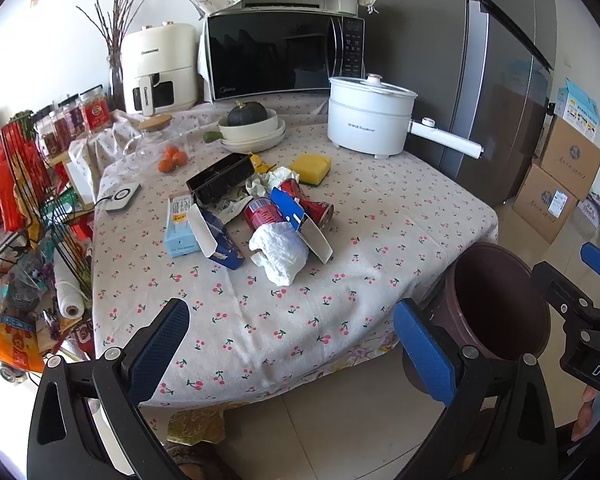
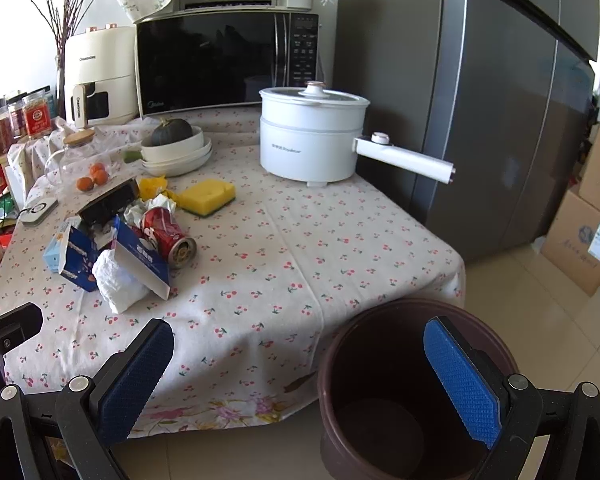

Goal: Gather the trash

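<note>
A pile of trash lies on the cherry-print table (image 1: 340, 292): a crumpled white tissue (image 1: 280, 254), crushed red cans (image 1: 262, 213), torn blue cartons (image 1: 220, 236) and a black box (image 1: 220, 178). The pile also shows in the right wrist view, with the tissue (image 2: 118, 280) and a can (image 2: 168, 234). A brown bin (image 1: 496, 304) stands on the floor at the table's near right corner, empty inside (image 2: 400, 384). My left gripper (image 1: 292, 344) is open over the table's front edge. My right gripper (image 2: 300, 380) is open, its right finger above the bin.
A yellow sponge (image 1: 311, 165), white electric pot (image 1: 370, 114), bowls with a squash (image 1: 252, 128), oranges (image 1: 172, 158), microwave (image 1: 280, 56) and air fryer (image 1: 160, 70) sit behind the pile. A cluttered wire rack (image 1: 24, 216) stands left. Fridge (image 2: 480, 100) and cardboard boxes (image 1: 560, 184) stand right.
</note>
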The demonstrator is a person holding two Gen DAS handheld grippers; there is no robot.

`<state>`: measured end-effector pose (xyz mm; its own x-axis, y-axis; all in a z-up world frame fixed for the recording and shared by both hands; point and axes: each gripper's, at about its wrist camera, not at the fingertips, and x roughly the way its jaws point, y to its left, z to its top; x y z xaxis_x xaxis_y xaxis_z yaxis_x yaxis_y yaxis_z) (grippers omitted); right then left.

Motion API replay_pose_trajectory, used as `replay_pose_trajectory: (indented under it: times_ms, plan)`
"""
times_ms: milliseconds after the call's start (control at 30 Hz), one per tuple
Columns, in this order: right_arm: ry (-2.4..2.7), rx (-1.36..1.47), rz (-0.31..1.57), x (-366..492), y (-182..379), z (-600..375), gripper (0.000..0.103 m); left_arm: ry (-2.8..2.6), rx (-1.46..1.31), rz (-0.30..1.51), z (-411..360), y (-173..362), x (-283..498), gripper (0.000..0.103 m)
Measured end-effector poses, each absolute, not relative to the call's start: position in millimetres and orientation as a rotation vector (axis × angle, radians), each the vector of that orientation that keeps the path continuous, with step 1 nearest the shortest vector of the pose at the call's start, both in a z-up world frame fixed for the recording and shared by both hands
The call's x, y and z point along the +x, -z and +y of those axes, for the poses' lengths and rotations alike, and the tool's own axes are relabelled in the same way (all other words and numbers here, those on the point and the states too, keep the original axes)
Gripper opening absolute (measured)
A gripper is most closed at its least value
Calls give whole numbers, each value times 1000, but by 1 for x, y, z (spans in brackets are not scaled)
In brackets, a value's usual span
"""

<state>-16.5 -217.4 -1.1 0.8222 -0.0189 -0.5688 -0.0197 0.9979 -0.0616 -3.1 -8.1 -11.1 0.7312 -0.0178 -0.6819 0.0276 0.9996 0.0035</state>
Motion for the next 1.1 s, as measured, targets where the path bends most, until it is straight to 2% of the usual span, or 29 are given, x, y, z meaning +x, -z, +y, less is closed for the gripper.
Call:
replay_pose_trajectory:
  times_ms: [1100]
  plan:
    - [8, -67, 600, -16, -1, -216, 103, 29, 4, 766, -7, 14, -3, 103]
